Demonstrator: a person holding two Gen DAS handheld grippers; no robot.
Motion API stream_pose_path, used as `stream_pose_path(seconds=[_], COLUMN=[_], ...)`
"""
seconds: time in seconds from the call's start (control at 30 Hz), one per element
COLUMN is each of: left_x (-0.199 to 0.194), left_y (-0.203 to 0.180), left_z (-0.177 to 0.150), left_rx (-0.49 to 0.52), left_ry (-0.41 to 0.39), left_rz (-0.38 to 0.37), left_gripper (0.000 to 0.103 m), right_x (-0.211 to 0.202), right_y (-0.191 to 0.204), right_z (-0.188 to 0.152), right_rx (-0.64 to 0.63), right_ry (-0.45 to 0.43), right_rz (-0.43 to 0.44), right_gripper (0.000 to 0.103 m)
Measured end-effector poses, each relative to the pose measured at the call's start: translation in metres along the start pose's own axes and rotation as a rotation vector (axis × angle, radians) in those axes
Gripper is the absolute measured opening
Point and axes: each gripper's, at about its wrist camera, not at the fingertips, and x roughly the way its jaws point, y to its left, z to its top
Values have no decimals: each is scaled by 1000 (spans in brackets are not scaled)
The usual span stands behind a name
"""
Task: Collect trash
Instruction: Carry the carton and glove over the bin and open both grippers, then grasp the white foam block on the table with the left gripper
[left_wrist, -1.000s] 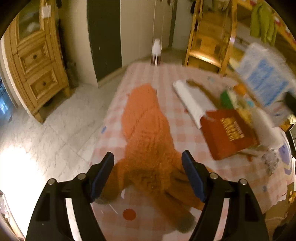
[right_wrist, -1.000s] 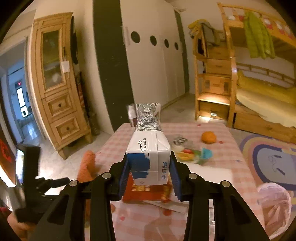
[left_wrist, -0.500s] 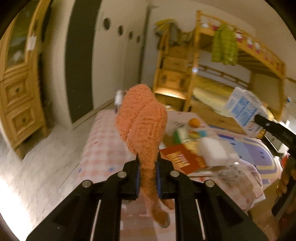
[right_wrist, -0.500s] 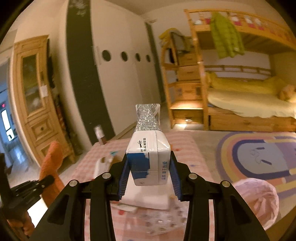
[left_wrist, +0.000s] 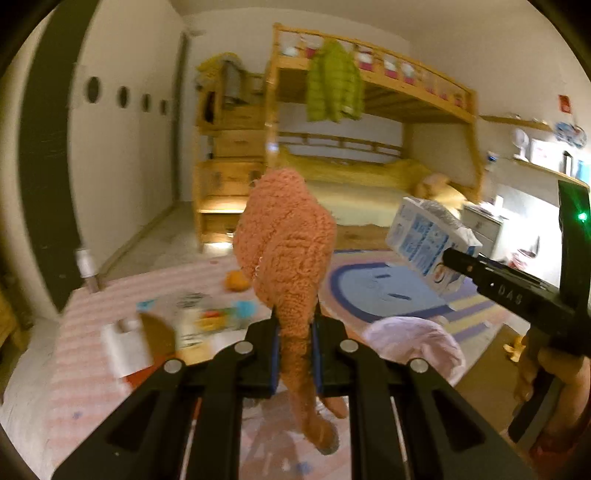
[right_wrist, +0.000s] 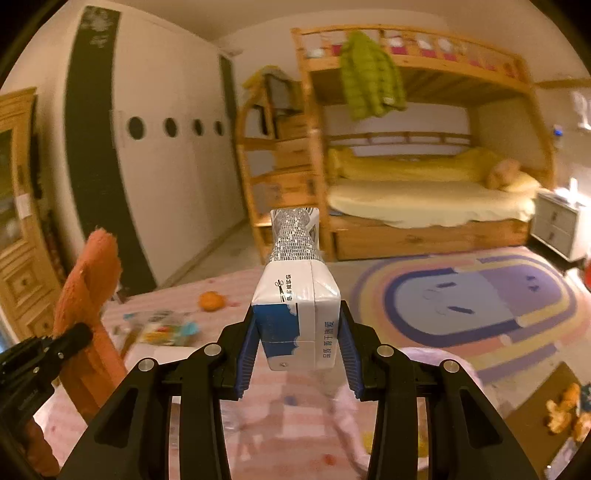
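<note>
The left gripper (left_wrist: 294, 354) is seen with its jaws clenched on an orange plush toy (left_wrist: 286, 251), which is held above the tabletop (left_wrist: 85, 373) with its fuzzy body rising ahead of the jaws and one limb hanging below them. The right gripper (right_wrist: 298, 350) is seen with its jaws grasping a blue-and-white milk carton (right_wrist: 295, 306) by its lower sides; the carton is held upright, its silvery folded top pointing away from the camera. Both things are carried clear of the checked tabletop, on which an orange fruit (right_wrist: 210, 301) and a blurred heap of colourful wrappers (right_wrist: 162, 326) are left. A pink bag (left_wrist: 417, 343) is visible just past the tabletop edge, over a striped rug (right_wrist: 480, 295). A bunk bed (right_wrist: 424, 177) is shown behind.
</note>
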Motion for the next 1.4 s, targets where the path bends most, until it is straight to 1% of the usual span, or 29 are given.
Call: stream_pose_path(seconds=[0.13, 0.23, 0.37, 0.53, 0.73, 0.8, 0.83, 0.87, 0.9, 0.93, 0.97, 1.07, 1.17, 1.23, 1.4], left_x=[37, 64, 101, 137, 173, 184, 188, 192, 194, 194, 193, 188, 178, 166, 139], left_y=[-26, -50, -80, -109, -133, -140, -142, -144, -144, -144, -142, -137, -128, -120, -101], left_z=[5, 8, 7, 2, 5, 6, 6, 6, 6, 6, 7, 12, 18, 21, 22], left_rx=[17, 55, 82, 107, 123, 129, 130, 130, 130, 126, 123, 104, 78, 63, 33], left_ry=[61, 102, 170, 225, 271, 290, 299, 312, 320, 310, 299, 281, 255, 235, 211], left_rz=[-81, -127, -191, -210, -249, -260, -265, -265, -264, -263, -259, -260, -237, -212, -187], left_gripper=[11, 11, 12, 12, 12, 12, 14, 24, 34, 55, 61, 61, 62, 62, 62], right_x=[8, 18, 27, 36, 48, 52, 53, 53, 52, 50, 48, 46, 43, 41, 36], right_y=[-32, -55, -79, -107, -127, -133, -137, -139, -143, -146, -148, -151, -148, -141, -117], right_z=[0, -2, -7, -14, -11, -12, -13, -12, -13, -13, -13, -13, -12, -10, -6], right_rx=[58, 111, 166, 222, 253, 267, 276, 286, 305, 324, 337, 350, 356, 345, 301], right_ry=[37, 87, 140, 189, 195, 203, 201, 197, 191, 179, 172, 168, 158, 147, 128], right_rz=[-98, -170, -231, -259, -306, -334, -353, -367, -372, -369, -368, -356, -340, -326, -283], right_gripper=[41, 41, 40, 40, 40, 40, 42, 43, 53, 59, 59, 59, 59, 59, 59])
